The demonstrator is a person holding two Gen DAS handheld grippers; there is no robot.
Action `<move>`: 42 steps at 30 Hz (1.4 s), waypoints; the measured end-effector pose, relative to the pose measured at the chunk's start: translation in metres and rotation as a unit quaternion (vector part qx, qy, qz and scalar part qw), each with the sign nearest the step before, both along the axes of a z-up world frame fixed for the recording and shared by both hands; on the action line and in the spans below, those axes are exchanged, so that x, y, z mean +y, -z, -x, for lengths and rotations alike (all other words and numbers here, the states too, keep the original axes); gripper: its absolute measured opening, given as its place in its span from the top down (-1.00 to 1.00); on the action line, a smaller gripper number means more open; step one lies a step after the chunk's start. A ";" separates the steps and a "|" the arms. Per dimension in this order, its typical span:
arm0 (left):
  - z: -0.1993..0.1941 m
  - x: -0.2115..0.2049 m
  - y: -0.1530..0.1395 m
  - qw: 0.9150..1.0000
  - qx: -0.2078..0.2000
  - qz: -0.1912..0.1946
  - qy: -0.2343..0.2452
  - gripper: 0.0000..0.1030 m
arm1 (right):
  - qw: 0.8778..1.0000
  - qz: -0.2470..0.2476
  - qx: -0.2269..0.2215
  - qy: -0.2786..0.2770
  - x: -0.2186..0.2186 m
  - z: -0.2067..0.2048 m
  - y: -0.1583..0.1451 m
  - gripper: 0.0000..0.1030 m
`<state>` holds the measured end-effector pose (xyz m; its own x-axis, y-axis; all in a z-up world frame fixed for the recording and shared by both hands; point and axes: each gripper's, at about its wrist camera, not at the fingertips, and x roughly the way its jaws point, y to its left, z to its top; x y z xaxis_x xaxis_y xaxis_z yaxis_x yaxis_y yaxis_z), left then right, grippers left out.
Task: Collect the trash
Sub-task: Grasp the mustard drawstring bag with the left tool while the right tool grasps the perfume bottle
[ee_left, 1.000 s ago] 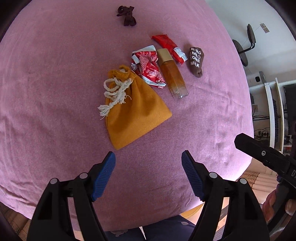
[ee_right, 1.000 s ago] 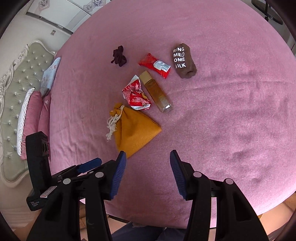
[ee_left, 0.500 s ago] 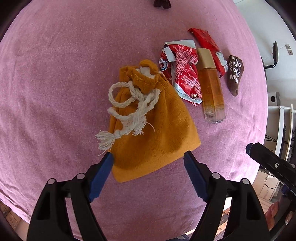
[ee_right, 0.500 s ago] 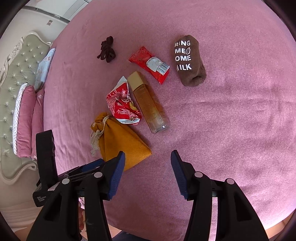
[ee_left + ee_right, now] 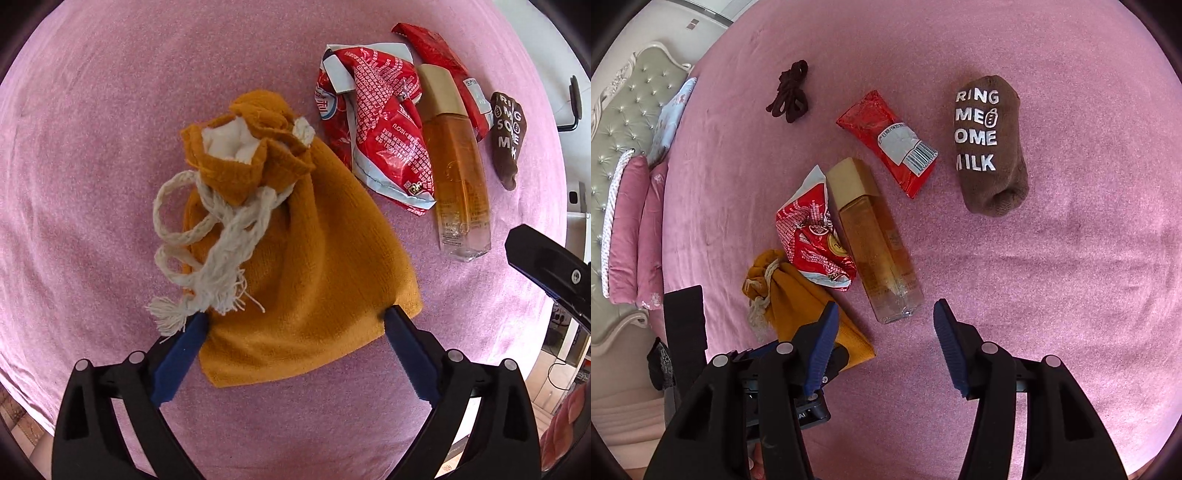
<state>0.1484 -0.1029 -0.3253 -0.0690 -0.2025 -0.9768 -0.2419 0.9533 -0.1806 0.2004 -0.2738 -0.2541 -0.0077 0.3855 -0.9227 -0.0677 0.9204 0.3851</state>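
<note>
An orange drawstring pouch (image 5: pixel 295 251) lies on the pink bedspread (image 5: pixel 92 147); it also shows in the right wrist view (image 5: pixel 798 299). My left gripper (image 5: pixel 295 325) is open, its blue fingers straddling the pouch's bottom end. A crumpled red wrapper (image 5: pixel 384 129) (image 5: pixel 812 243) lies right of the pouch's mouth, next to an amber bottle (image 5: pixel 458 166) (image 5: pixel 875 240). A flat red packet (image 5: pixel 890 140) (image 5: pixel 439 51) lies beyond the bottle. My right gripper (image 5: pixel 884 317) is open and empty, just short of the bottle's base.
A brown sock with white lettering (image 5: pixel 990 147) (image 5: pixel 506 136) lies at the right. A dark hair tie (image 5: pixel 790 92) lies at the far side. A headboard and pink pillows (image 5: pixel 628 184) are at the left. The bed's edge is close behind both grippers.
Both grippers have moved forward and down. The left one now straddles the pouch's bottom end; the right one has closed in on the bottle's base. Nothing on the bed has moved.
</note>
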 end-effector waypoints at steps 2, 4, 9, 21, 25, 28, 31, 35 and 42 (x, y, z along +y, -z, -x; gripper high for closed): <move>0.000 -0.010 0.003 1.000 -0.001 -0.011 0.003 -0.85 | 1.000 0.005 0.000 -0.010 0.005 -0.003 0.004 -0.02; -0.001 -0.017 0.002 1.000 -0.001 -0.019 0.002 -0.85 | 1.000 0.011 -0.002 -0.021 0.011 -0.007 0.007 -0.03; 0.001 -0.023 0.001 1.000 -0.005 -0.024 -0.005 -0.58 | 0.999 0.019 -0.002 -0.036 0.019 -0.011 0.014 -0.05; -0.004 0.003 -0.027 0.999 -0.015 0.032 -0.023 0.27 | 0.998 0.048 0.005 -0.050 0.028 -0.016 0.027 0.24; 0.000 0.017 -0.036 0.998 -0.027 0.044 -0.033 0.31 | 0.998 0.043 0.002 -0.049 0.027 -0.014 0.026 0.27; 0.002 0.020 -0.040 0.998 -0.030 0.048 -0.036 0.33 | 0.998 0.040 0.005 -0.046 0.024 -0.010 0.025 0.28; 0.008 0.026 -0.045 0.997 -0.034 0.054 -0.033 0.36 | 0.999 0.031 0.014 -0.032 0.018 -0.001 0.023 0.28; 0.023 0.037 -0.051 0.997 -0.039 0.066 -0.028 0.41 | 0.999 0.005 0.034 0.001 0.005 0.017 0.022 0.29; 0.042 0.046 -0.061 0.996 -0.047 0.075 -0.014 0.42 | 0.995 -0.030 0.067 0.061 -0.016 0.058 0.022 0.30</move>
